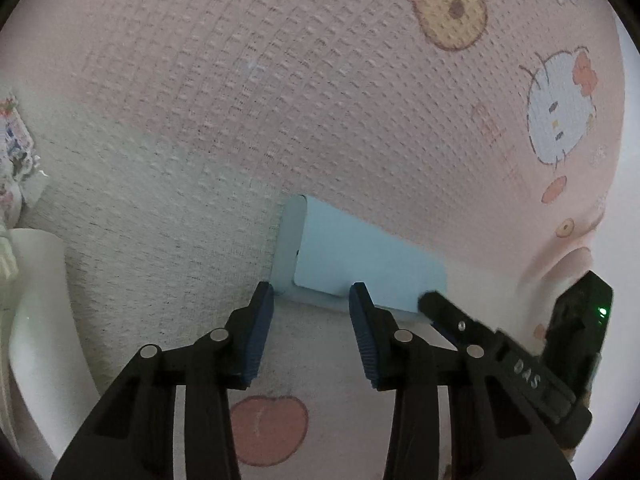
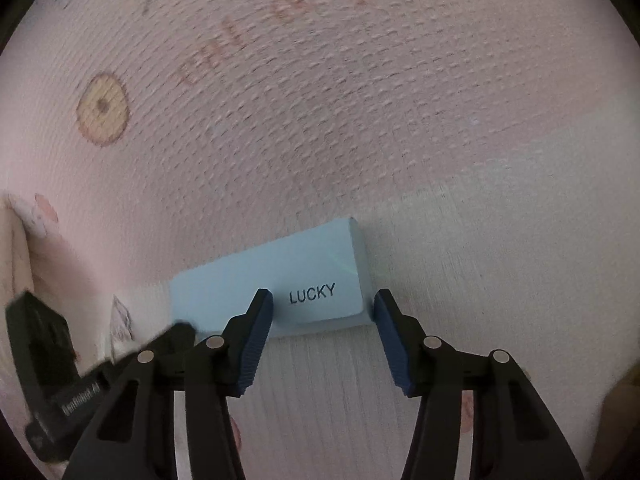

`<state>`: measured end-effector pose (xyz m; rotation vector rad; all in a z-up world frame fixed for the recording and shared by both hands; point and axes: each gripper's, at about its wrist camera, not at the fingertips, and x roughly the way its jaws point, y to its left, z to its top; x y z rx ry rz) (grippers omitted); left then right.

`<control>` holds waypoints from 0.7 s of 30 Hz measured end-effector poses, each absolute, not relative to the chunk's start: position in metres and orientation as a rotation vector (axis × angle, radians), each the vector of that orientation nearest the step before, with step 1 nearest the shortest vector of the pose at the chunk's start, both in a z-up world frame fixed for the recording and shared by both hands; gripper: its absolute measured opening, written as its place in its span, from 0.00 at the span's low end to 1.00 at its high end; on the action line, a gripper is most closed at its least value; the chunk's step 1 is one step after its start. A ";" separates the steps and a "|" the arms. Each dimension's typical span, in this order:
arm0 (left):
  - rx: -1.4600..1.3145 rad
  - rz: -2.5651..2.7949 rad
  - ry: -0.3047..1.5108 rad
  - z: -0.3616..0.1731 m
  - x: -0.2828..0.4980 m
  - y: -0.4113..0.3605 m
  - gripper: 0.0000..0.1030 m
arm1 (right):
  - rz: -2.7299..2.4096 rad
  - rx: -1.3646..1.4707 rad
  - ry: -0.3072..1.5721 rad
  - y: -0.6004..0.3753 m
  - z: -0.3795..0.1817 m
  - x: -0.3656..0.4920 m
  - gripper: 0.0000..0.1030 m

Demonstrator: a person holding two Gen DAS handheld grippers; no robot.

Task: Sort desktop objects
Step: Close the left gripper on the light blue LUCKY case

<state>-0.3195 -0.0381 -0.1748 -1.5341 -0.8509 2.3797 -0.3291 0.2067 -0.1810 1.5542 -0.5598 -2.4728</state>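
A light blue oblong box [image 1: 368,256] lies flat on the patterned cloth; its lid reads "LUCKY" [image 2: 312,294] in the right wrist view. My left gripper [image 1: 313,292] stands open low over the box's near left corner, one fingertip just outside the end face, the other at the long front edge. My right gripper [image 2: 322,296] is open at the box's [image 2: 256,272] other end, its left fingertip over the lid and its right fingertip just past the end. Each gripper shows in the other's view: the right one [image 1: 440,308], the left one [image 2: 176,332]. No pad visibly presses on the box.
The surface is a pink and cream waffle-textured cloth [image 1: 280,80] printed with a cartoon cat [image 1: 560,116] and fruit. A white container [image 1: 36,300] and a small printed packet [image 1: 12,136] sit at the far left edge.
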 end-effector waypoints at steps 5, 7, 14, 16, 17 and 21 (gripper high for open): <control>-1.552 2.349 -0.854 -0.176 -0.301 -0.037 0.40 | -2.478 1.584 -0.473 0.198 -0.175 -0.306 0.46; -1.550 2.328 -0.848 -0.178 -0.290 -0.036 0.37 | -2.468 1.597 -0.490 0.199 -0.176 -0.299 0.46; -1.580 2.207 -0.752 -0.180 -0.246 -0.004 0.30 | -2.393 1.617 -0.475 0.198 -0.174 -0.265 0.30; -1.585 2.219 -0.761 -0.178 -0.238 -0.004 0.30 | -2.408 1.603 -0.425 0.196 -0.170 -0.253 0.30; -1.588 2.219 -0.782 -0.178 -0.234 -0.009 0.30 | -2.403 1.599 -0.431 0.196 -0.169 -0.234 0.30; -1.564 2.286 -0.882 -0.171 -0.230 -0.018 0.41 | -2.416 1.575 -0.470 0.191 -0.159 -0.224 0.30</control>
